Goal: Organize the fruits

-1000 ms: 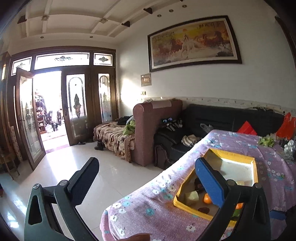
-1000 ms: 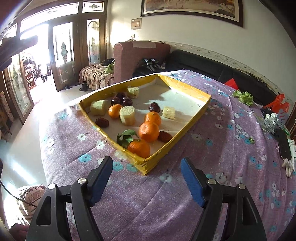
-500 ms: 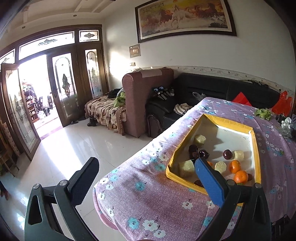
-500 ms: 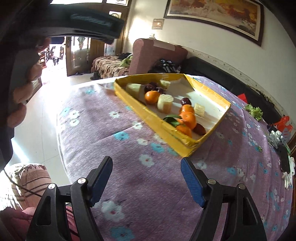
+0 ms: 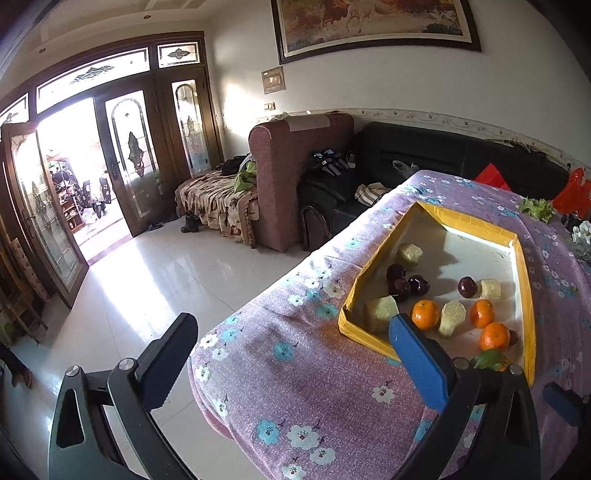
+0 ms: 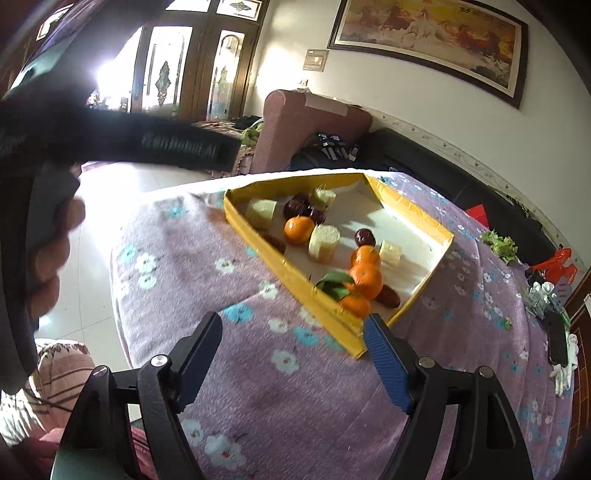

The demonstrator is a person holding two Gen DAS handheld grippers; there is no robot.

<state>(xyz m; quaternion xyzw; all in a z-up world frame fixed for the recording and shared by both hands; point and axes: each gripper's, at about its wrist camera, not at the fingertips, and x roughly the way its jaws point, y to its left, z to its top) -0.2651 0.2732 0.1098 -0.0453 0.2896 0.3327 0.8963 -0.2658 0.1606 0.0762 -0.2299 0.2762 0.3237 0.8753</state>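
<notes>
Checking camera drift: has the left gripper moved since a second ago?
Yes. The left gripper tipped downward: the framed horse painting climbed toward the top edge.

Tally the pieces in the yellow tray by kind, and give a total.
Oranges: 4
Pale cut chunks: 4
Dark red round fruits: 4
Brown oblong fruits: 2
Total: 14
</notes>
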